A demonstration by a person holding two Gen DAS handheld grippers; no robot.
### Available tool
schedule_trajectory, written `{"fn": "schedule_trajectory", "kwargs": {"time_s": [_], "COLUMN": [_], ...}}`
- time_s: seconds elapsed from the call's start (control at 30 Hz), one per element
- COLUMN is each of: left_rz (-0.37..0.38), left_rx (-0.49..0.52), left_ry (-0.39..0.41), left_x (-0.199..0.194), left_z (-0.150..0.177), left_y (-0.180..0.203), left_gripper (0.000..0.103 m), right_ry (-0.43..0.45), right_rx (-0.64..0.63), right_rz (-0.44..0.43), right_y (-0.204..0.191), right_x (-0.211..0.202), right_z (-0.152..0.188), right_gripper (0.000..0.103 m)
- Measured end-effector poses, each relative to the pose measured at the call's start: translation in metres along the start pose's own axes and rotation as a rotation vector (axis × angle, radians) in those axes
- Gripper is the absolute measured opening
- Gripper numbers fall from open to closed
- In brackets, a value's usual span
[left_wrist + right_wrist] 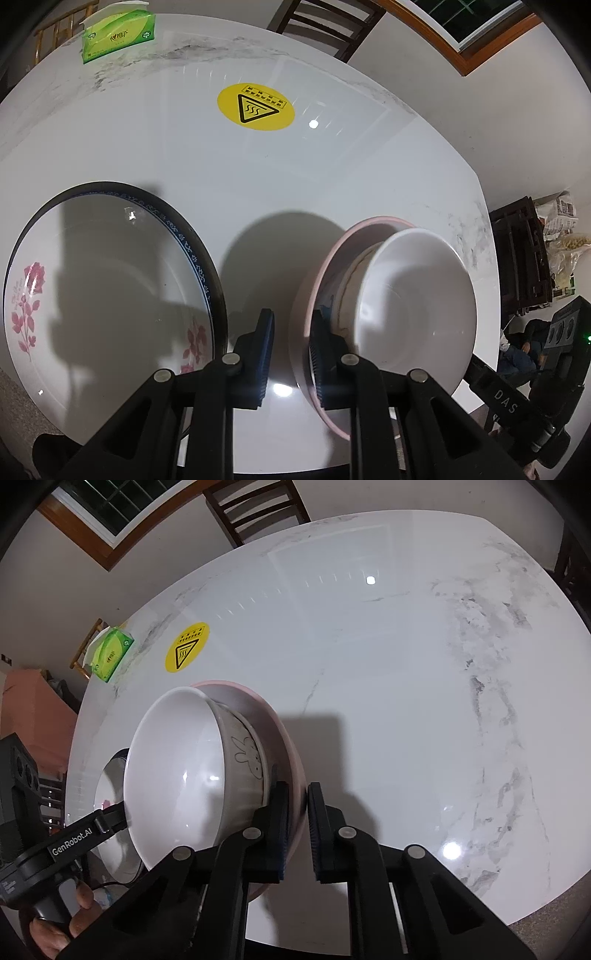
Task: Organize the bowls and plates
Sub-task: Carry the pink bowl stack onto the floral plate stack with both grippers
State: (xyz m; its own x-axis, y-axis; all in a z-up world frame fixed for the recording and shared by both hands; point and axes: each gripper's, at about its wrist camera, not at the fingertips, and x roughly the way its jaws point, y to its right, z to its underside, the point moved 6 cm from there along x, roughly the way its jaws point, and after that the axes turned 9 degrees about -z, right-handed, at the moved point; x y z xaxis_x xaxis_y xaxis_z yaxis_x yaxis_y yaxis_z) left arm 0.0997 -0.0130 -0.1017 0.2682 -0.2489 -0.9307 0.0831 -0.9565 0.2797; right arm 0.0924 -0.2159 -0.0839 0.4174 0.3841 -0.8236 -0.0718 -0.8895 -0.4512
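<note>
Both tongs are showing matte black plastic linkage arms, each joined by round silver pivot pins. The left tongs (pixel 291 332) are carrying dark blue ribbed pads on the inner faces of their fingers, and the right tongs (pixel 298 808) are wearing the same. Seen from the right wrist, the left unit's black body is bearing white "GenRobot.AI" lettering; a hand (pixel 59 919) is wrapping its dark grip.

A bowl (pixel 177 775) sits in a plate (pixel 284 738) near the tabletop's (pixel 369 683) front edge; a second plate (pixel 110 284) lies to its left.
</note>
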Motion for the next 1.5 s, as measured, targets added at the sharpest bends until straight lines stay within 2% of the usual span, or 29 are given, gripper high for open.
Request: {"fn": "schedule_trajectory", "kwargs": {"time_s": [0.07,0.13,0.23,0.77,0.93,1.2,1.5], "left_rz": [0.009,0.017,-0.006,-0.016,-0.017,-0.024,-0.052], "left_rx": [0.001,0.018,0.036,0.038,0.042,0.016,-0.054], "left_ry": [0.001,0.010,0.026,0.056,0.087,0.139,0.190], "left_x": [0.000,-0.002,-0.004,-0.017,-0.031,-0.059,-0.089], "left_z": [0.000,0.000,-0.001,-0.010,-0.015,-0.021,-0.020], "left_y": [0.000,0.003,0.006,0.002,0.000,-0.020,-0.065], "left_gripper": [0.016,0.010,0.010,0.010,0.010,0.010,0.010], "right_ry": [0.003,0.005,0.009,0.026,0.040,0.052,0.022], "right_rx": [0.009,0.004,0.007,-0.016,-0.038,-0.089,-0.174], "right_rz": [-0.004,-0.003,0.003,-0.007,-0.016,-0.051,-0.096], "right_y": [0.000,0.000,-0.001,-0.015,-0.026,-0.055,-0.104], "right_x": [0.000,0.000,-0.001,-0.007,-0.014,-0.020,-0.007], "right_z": [0.000,0.000,0.000,-0.006,-0.008,-0.012,-0.008], "right_gripper": [0.012,0.012,0.012,0.012,0.012,0.012,0.012]}}
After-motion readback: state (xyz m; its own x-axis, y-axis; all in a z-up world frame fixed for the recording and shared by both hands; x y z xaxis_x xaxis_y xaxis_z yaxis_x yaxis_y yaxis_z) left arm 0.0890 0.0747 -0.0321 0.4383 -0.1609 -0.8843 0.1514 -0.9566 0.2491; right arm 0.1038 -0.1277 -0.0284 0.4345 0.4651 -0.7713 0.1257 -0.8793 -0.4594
